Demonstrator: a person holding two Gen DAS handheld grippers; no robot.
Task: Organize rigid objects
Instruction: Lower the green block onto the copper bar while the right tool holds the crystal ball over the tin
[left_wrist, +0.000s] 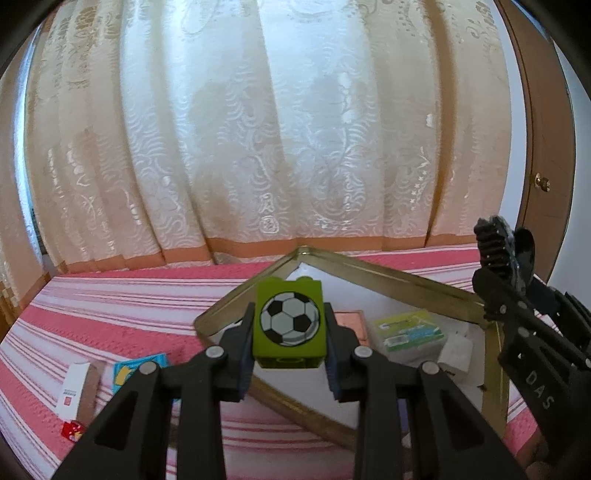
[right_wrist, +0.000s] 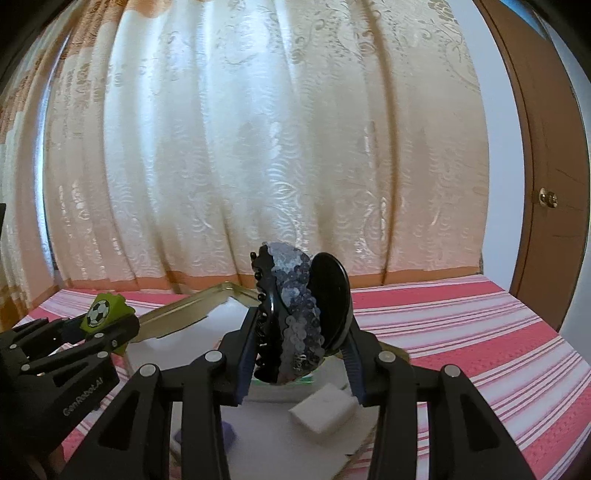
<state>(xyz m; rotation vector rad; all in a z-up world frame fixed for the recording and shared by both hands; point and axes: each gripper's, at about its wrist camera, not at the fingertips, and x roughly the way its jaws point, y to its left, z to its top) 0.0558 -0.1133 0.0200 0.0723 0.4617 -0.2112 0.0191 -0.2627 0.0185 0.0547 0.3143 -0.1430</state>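
Observation:
My left gripper (left_wrist: 290, 354) is shut on a green toy block with a football picture (left_wrist: 289, 325), held above the near corner of a gold-rimmed tray (left_wrist: 391, 277) on the striped bed. My right gripper (right_wrist: 301, 354) is shut on a black sequinned hair clip (right_wrist: 295, 314), held above the same tray (right_wrist: 192, 306). The right gripper with the clip also shows at the right in the left wrist view (left_wrist: 502, 258). The left gripper with the block shows at the left in the right wrist view (right_wrist: 105, 314).
In the tray lie a green-labelled clear box (left_wrist: 410, 332), a white block (left_wrist: 456, 350) and a pink flat piece (left_wrist: 351, 325). On the pink striped bedcover (left_wrist: 110, 314) lie a white-brown carton (left_wrist: 77, 387), a blue card (left_wrist: 136, 369) and a small red item (left_wrist: 72, 430). A curtain hangs behind.

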